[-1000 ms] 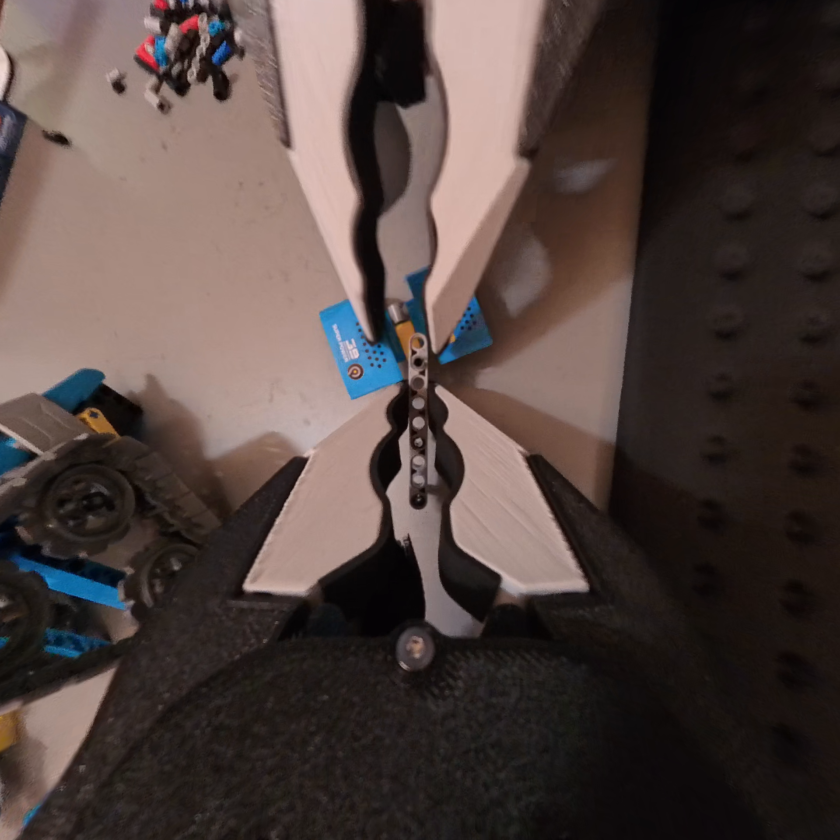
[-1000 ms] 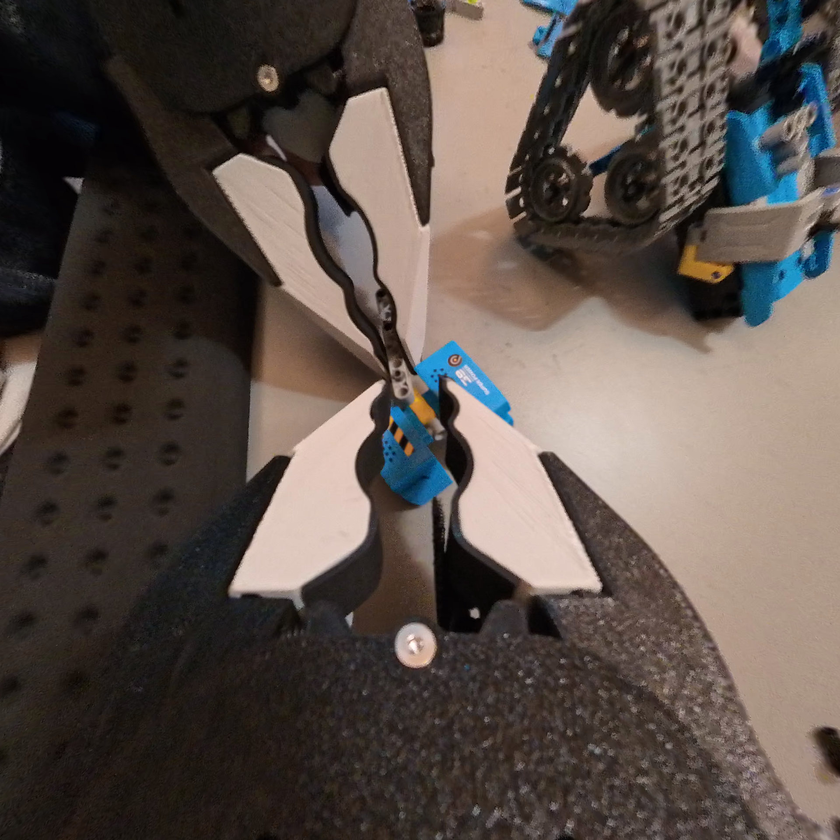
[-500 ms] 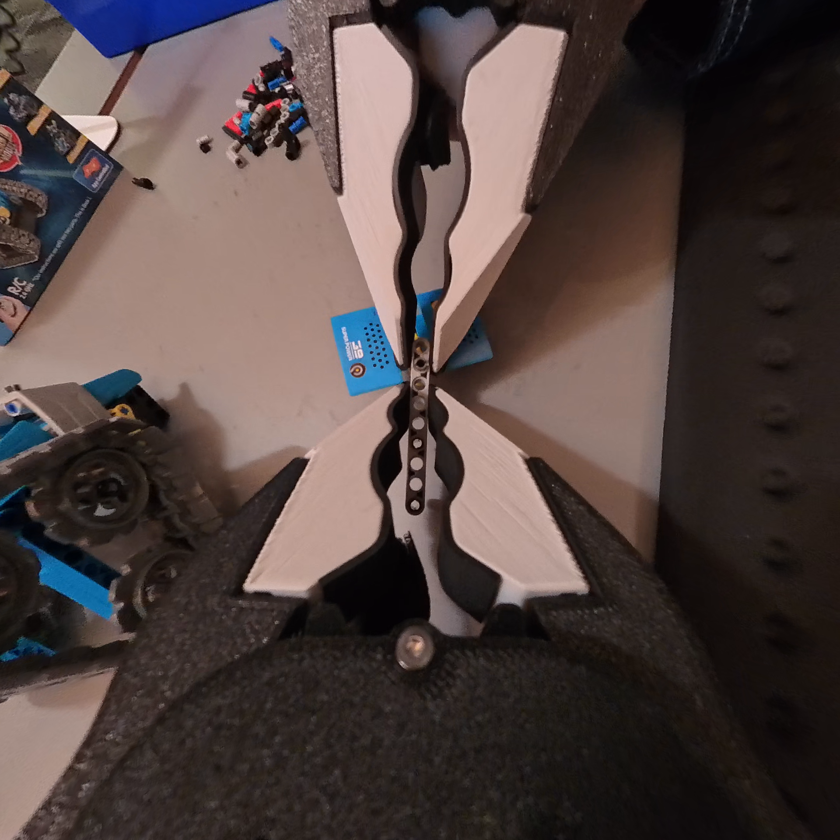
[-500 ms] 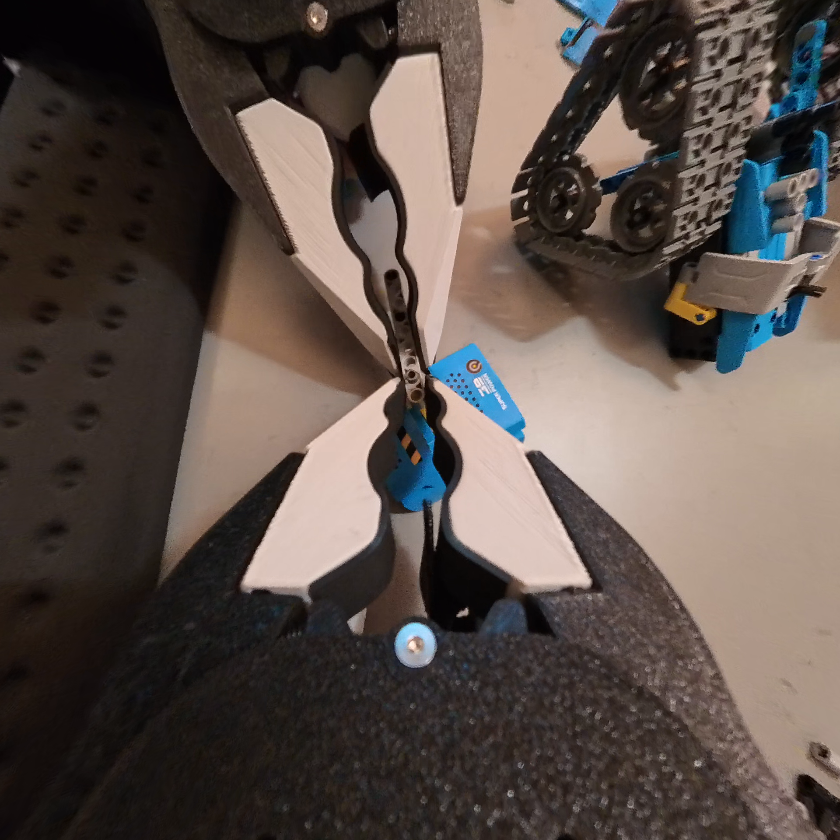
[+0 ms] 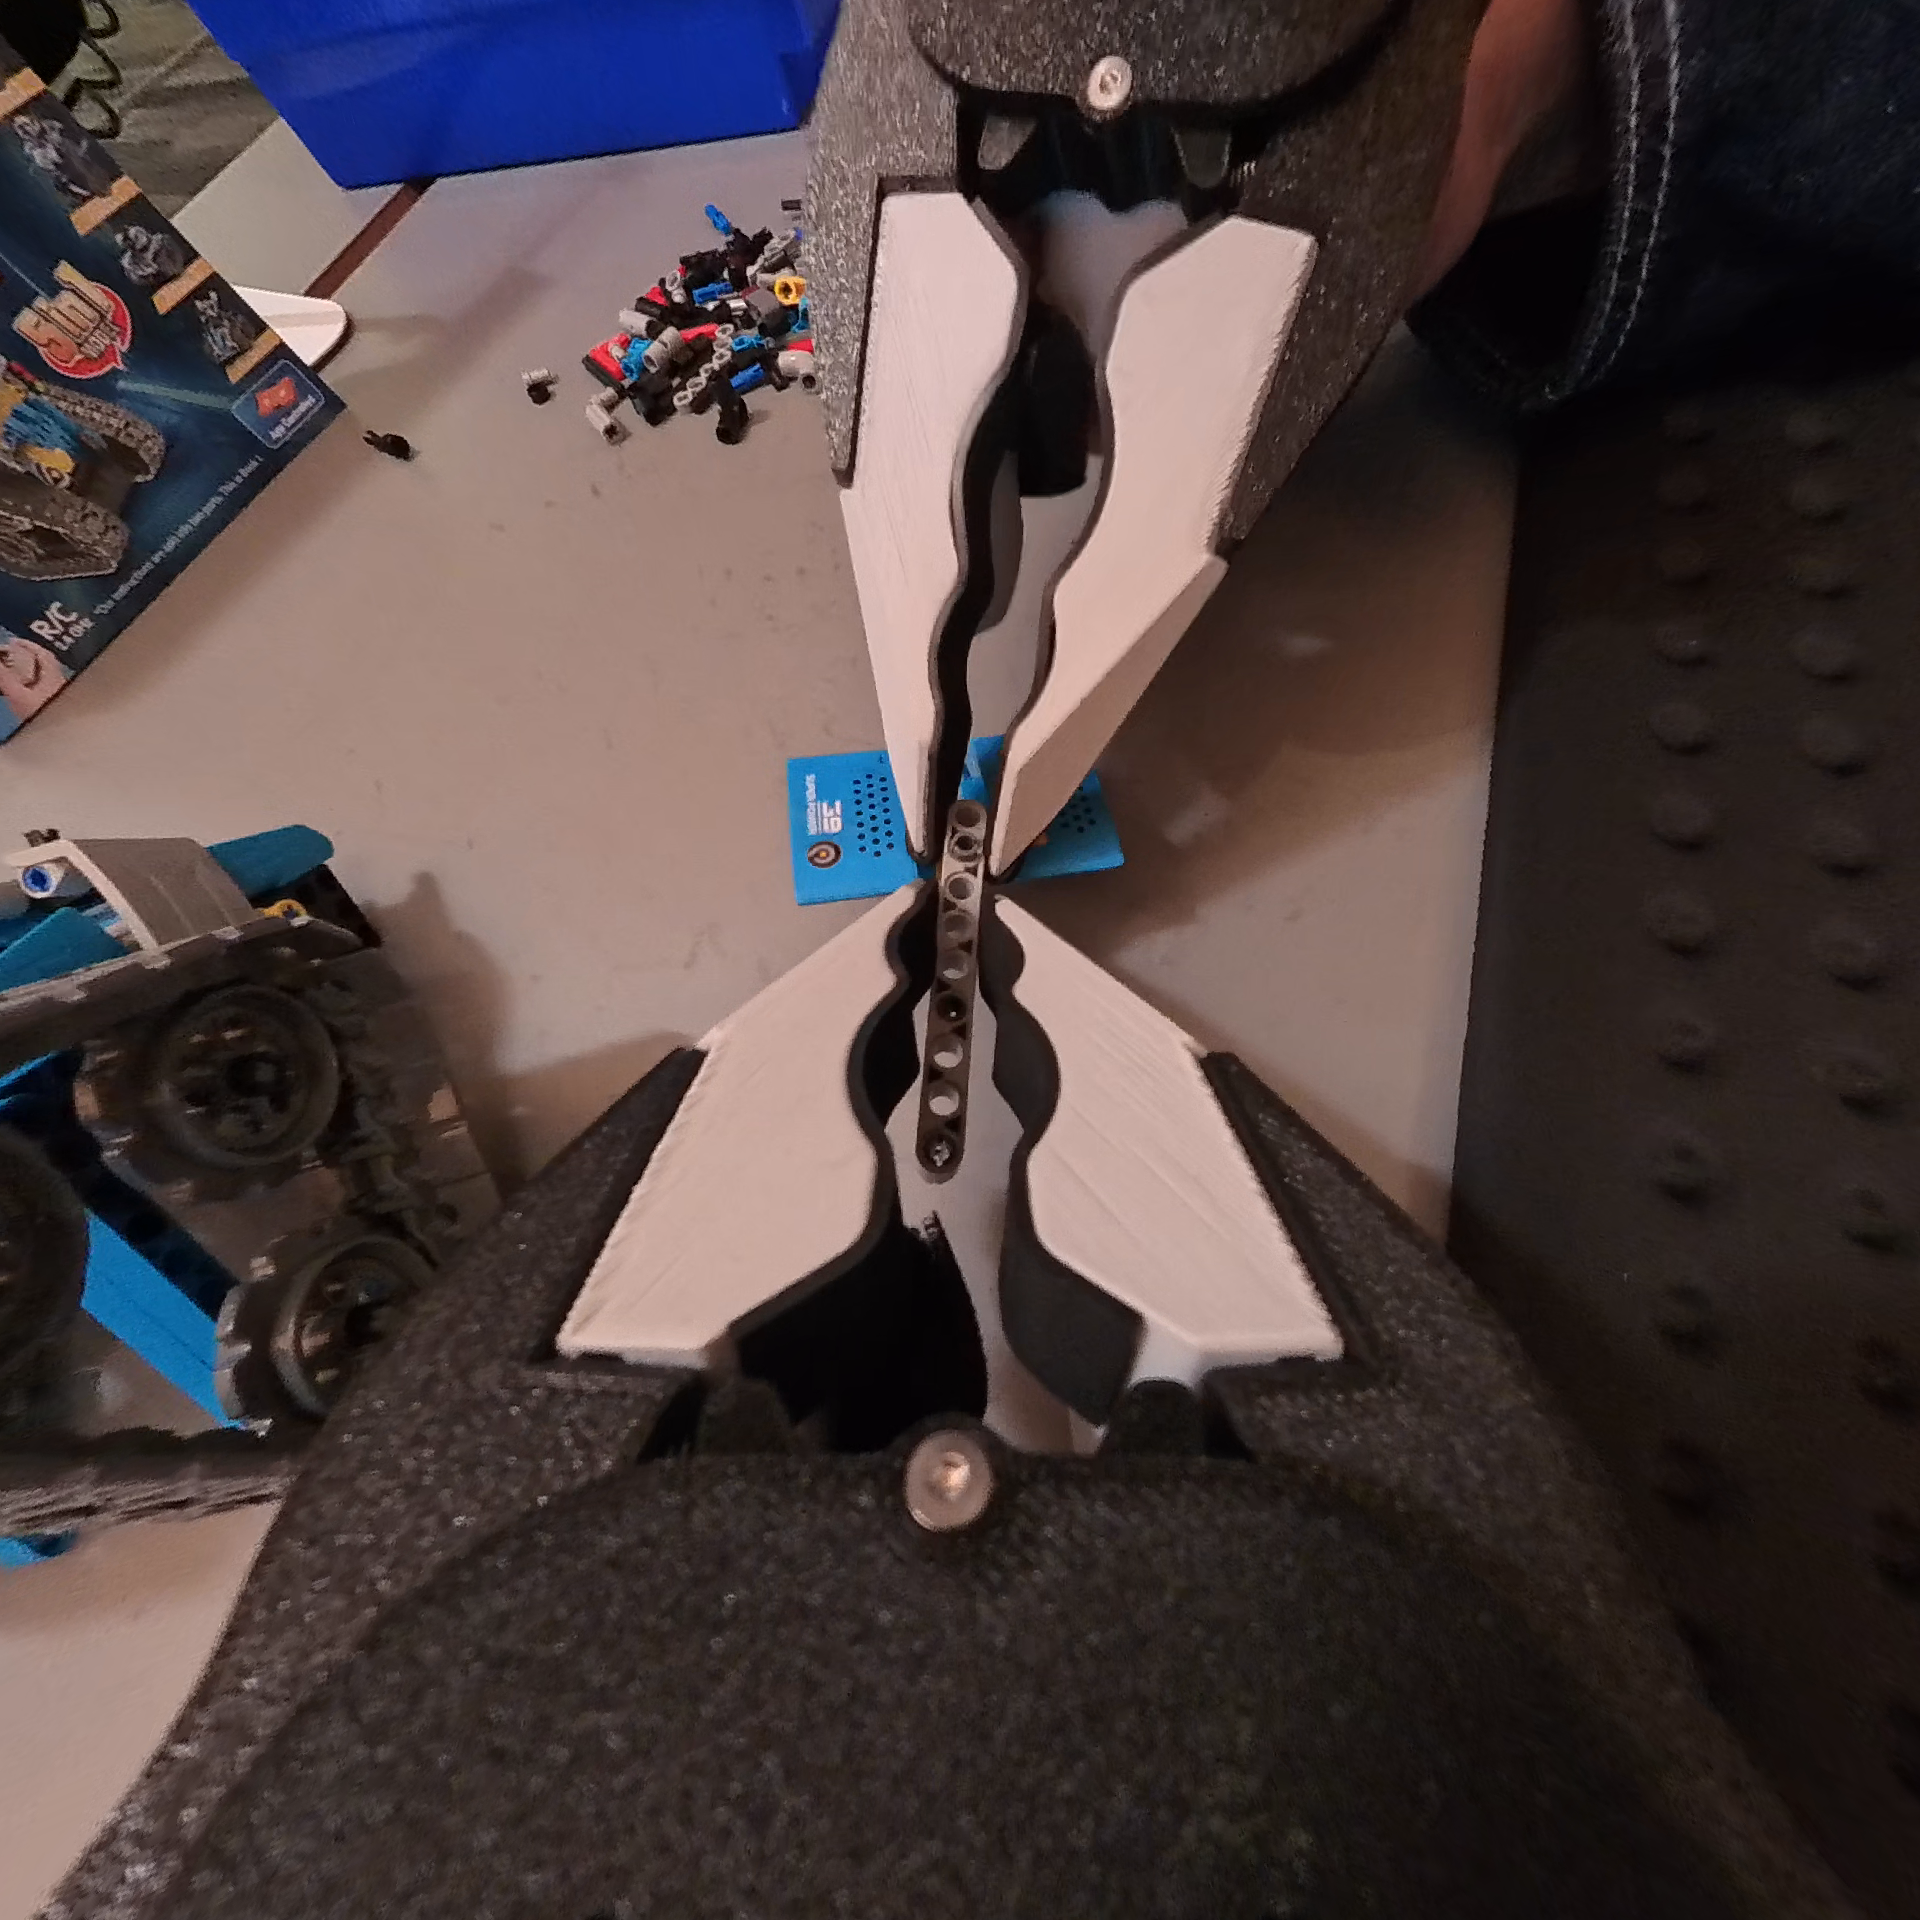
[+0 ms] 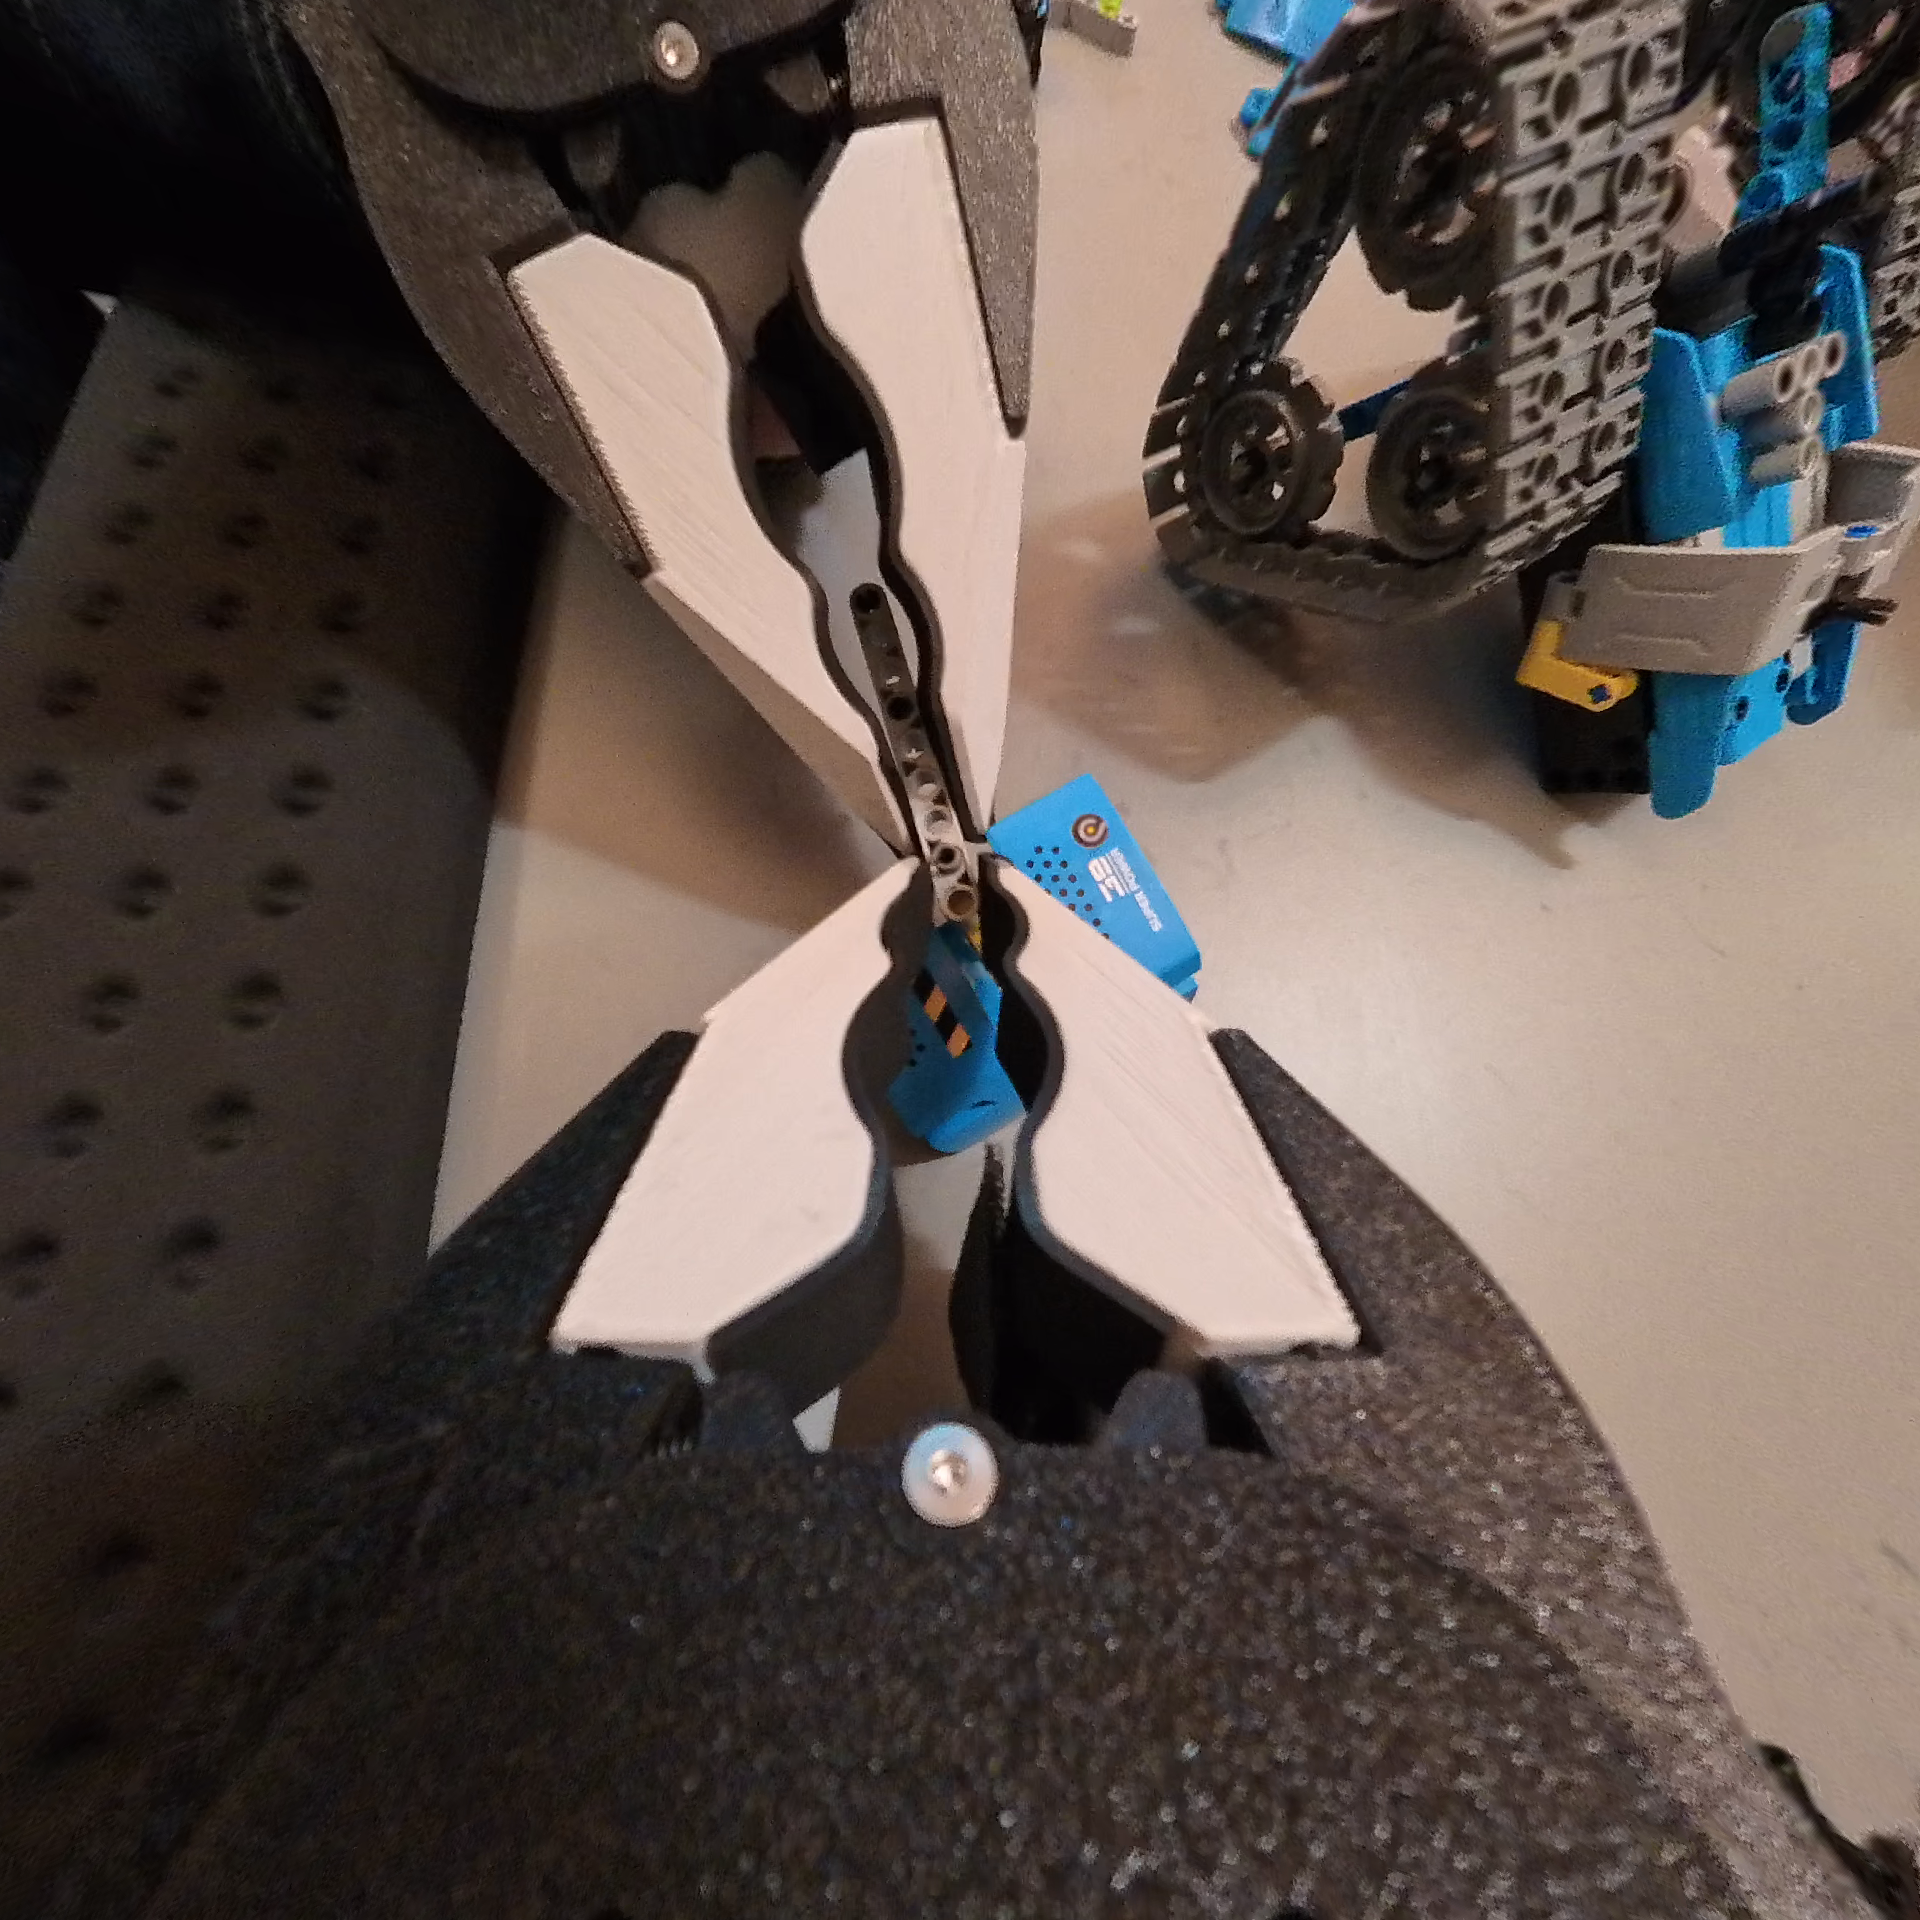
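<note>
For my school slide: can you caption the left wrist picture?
Left gripper pinches a gray holed beam, meeting the right gripper above a blue block.

Left tongs (image 5: 958, 894): white plastic fingers (image 5: 769, 1122) with fine printed ridges, matt, set in rough, grainy black shells; one bright metal screw (image 5: 943, 1477). Right tongs (image 6: 961, 883): same ridged white plastic and speckled black casing. Perforated beam (image 5: 952, 997): hard plastic, grey to black, slight sheen. Blue block (image 6: 1101, 888): smooth plastic with dotted holes, faintly glossy. Table (image 5: 582, 665): pale, smooth, matt, lightly scuffed. Dark mat (image 5: 1704, 935): rubbery-looking, matt, studded with bumps. Tracked model (image 6: 1538, 364): matt grey plastic treads, shinier blue plastic panels. Box (image 5: 114, 416): glossy printed cardboard. Sleeve (image 5: 1745, 187): dark stitched denim cloth.
</note>
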A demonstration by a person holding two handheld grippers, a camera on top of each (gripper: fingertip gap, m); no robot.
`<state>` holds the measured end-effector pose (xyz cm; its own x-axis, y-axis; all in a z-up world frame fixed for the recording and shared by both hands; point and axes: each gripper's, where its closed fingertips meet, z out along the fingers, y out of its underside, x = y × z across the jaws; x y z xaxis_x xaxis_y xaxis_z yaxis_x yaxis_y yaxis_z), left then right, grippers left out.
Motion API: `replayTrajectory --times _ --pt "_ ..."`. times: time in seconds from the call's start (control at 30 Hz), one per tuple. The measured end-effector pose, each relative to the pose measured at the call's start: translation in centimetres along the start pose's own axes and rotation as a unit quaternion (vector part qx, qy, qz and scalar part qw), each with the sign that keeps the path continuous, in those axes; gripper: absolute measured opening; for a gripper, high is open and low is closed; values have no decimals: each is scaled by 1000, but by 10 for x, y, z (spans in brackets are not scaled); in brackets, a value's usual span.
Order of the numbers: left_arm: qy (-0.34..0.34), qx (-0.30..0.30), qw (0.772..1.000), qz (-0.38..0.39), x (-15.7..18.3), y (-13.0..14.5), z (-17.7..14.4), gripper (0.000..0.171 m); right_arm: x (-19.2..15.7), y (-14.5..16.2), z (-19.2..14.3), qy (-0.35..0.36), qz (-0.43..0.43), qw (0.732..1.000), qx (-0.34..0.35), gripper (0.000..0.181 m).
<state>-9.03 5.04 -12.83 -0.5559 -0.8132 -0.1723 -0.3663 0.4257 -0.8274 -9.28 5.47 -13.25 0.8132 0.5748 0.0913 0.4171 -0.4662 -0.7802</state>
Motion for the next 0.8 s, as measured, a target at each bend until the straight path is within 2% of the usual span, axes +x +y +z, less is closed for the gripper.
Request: replayTrajectory --times 0.17,0.27,0.33,0.4,0.47,0.6,0.7,0.8 --pt "2 2 1000 -3 1 0 0 1 0 1 0 1 -7 1000 -14 8" --pt "23 19 999 -20 2 -3 -1 3 0 -3 -5 3 -19 1000 8 7" --pt "19 7 1000 20 3 1 2 5 0 -1 -4 23 -53 998 -4 7" --pt "28 15 999 23 7 -1 1 5 -3 -3 -13 0 -42 999 2 11" --pt "16 4 1000 27 2 5 -1 5 7 -4 -25 23 -65 998 -8 16" --pt "26 23 999 29 5 -3 -5 5 4 -1 -24 2 -94 994 -64 33" --pt "24 5 998 54 9 2 -1 5 1 6 -14 -21 -117 984 -131 36" --pt "23 -3 999 48 9 5 -1 5 0 7 -11 -49 -113 979 -162 35"
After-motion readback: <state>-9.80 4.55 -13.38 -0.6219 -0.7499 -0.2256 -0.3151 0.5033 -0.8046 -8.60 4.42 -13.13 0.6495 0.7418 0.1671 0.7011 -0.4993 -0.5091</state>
